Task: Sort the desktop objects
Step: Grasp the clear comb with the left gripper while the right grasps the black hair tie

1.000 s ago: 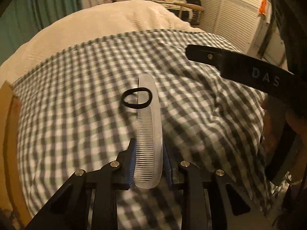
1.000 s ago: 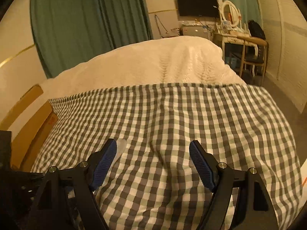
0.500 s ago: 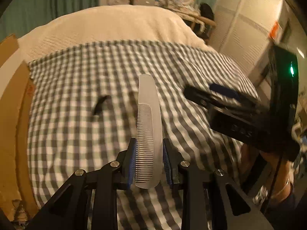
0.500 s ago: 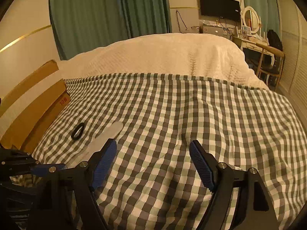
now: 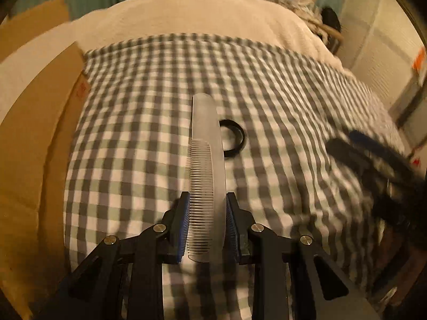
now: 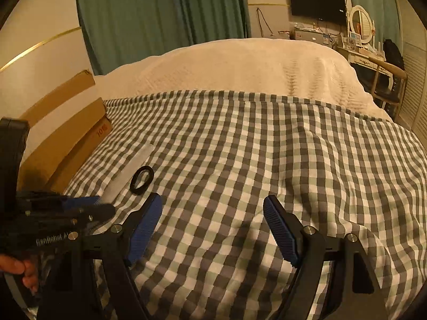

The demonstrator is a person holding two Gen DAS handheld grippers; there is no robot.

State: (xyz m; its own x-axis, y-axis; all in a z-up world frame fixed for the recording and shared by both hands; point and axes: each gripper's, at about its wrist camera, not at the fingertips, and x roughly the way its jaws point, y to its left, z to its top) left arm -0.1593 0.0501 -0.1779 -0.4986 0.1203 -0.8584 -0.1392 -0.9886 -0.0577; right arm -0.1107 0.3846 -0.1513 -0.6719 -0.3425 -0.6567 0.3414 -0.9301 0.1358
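**Comb clamped, hair tie half hidden**

On the checked bedspread, the left gripper is clamped on a clear comb, whose spine hides part of the black hair tie. The right gripper stands apart, empty, blurred in the left view.

Checked bedspread, cream blanket, cardboard box, green curtains.

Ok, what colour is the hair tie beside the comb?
Black hair tie, clearest in the right wrist view.
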